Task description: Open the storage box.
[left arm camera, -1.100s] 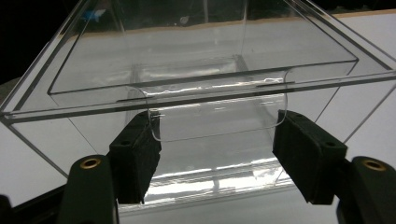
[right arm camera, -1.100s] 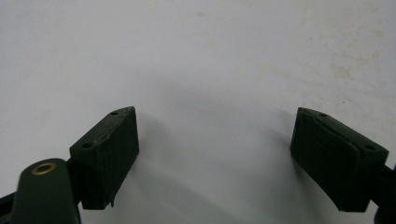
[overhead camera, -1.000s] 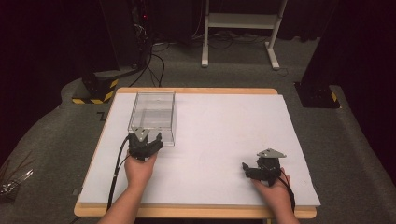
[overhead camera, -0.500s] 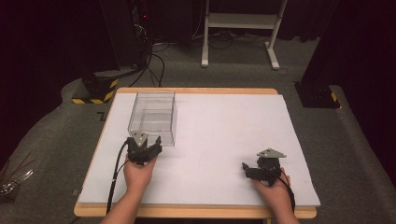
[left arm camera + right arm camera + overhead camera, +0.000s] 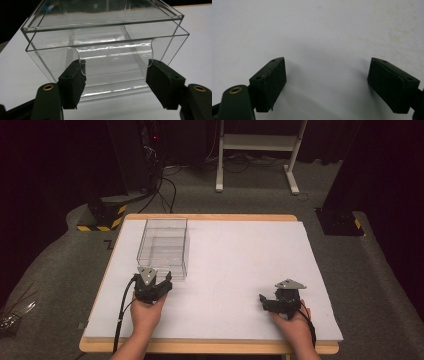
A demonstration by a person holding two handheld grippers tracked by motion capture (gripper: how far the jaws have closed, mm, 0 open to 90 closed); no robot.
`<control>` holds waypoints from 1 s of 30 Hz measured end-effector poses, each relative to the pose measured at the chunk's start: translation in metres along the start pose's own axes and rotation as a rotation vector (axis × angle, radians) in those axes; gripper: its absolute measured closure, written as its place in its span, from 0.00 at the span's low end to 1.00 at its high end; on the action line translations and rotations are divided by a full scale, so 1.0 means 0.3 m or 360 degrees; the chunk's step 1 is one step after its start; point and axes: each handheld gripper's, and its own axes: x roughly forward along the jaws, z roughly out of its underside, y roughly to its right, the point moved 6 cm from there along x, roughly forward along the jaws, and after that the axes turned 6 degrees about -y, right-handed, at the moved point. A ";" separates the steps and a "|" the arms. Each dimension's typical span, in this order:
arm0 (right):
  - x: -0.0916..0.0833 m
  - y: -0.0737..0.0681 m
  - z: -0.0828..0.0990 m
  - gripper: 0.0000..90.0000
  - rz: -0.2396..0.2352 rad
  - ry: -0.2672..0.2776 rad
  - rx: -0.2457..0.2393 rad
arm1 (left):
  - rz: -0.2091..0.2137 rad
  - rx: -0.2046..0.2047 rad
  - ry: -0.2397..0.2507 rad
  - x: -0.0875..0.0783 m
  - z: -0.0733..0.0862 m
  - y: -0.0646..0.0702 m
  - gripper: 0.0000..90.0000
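White sheet across the worktop [image 5: 240, 270], wooden edge showing around it, and a dark room behind: grey carpet, cables on the floor, a white stand's legs [image 5: 255, 155] well beyond the worktop's far edge, a black-and-yellow striped block [image 5: 102, 217] off the far corner nearest the box. The clear plastic box [image 5: 164, 247] sits on the sheet toward that same corner, empty as far as the pictures show.

Left hand-held gripper [image 5: 150, 287] sits just at the box's near wall, hand behind it, cable trailing back toward the person. In the left gripper view the box [image 5: 105, 45] stands right ahead, and its near wall has a scooped cut-out; the jaws stand wide apart, one pad [image 5: 75, 82] at the cut-out's edge, whether touching I cannot tell, the other just beside the opposite edge. Nothing gripped.

Right hand-held gripper [image 5: 272, 302] rests low on the sheet, well apart from the box, jaws spread wide over bare white surface.
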 end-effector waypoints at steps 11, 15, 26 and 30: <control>0.000 0.000 0.000 0.17 0.0000 0.0000 0.0000 | 0.0006 0.0001 -0.0002 -0.038 0.027 0.008 0.37; 0.000 0.000 0.000 0.17 0.0000 0.0000 0.0000 | 0.0009 0.0001 0.0003 -0.050 0.035 0.010 0.37; 0.000 0.000 0.000 0.17 0.0000 0.0000 0.0000 | 0.0017 0.0012 0.0001 -0.085 0.059 0.015 0.37; 0.000 0.000 0.000 0.17 0.0000 0.0000 0.0000 | 0.0022 0.0008 0.0002 -0.095 0.067 0.016 0.37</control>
